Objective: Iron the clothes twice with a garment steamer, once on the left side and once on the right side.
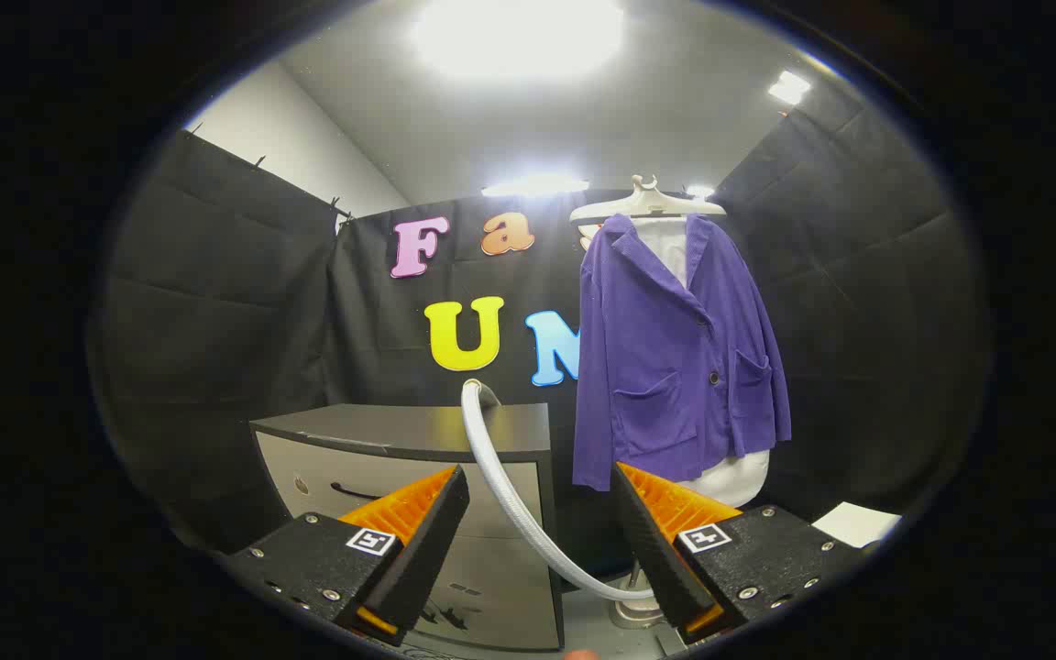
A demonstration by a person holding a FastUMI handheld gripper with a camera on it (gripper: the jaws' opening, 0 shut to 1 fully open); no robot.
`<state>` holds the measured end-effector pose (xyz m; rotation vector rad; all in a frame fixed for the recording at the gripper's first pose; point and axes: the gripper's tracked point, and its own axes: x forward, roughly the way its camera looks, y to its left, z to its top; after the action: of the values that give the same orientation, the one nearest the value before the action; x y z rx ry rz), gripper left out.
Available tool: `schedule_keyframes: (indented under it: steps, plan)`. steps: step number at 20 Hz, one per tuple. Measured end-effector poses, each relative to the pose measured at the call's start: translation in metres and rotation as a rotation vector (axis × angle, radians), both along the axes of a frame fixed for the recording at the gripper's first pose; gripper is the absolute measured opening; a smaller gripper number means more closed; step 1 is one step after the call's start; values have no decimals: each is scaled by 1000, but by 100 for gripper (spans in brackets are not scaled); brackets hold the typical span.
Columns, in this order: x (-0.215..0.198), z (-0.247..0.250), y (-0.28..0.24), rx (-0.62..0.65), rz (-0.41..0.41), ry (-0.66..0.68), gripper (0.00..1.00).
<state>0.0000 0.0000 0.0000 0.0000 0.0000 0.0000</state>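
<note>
Right now the gripper [537, 541] hangs with jaws spread and empty, steamer hose [510, 486] between them, purple jacket [675, 357] beyond: best close squarely on the steamer first.

Black quilted cloth walls [216, 302] are enclosing the booth on three sides, the fabric creasing in soft folds and hanging from small clips along its top edge. Above the cloth at the back corner, a plain white wall [294, 151] is showing, meeting a pale grey ceiling [675, 110]. Bright ceiling lights [517, 35] are glaring overhead, with a smaller strip glowing just above the back cloth. A low grey cabinet with a dark flat top and a dark drawer handle [418, 477] is standing against the back wall. A white sheet [856, 523] is lying low by the side wall.
</note>
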Motion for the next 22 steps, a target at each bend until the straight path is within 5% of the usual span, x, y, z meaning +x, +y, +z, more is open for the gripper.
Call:
schedule_keyframes:
  steps: [22]
  plan:
    - [-6,29,7,65,51,-31,95]
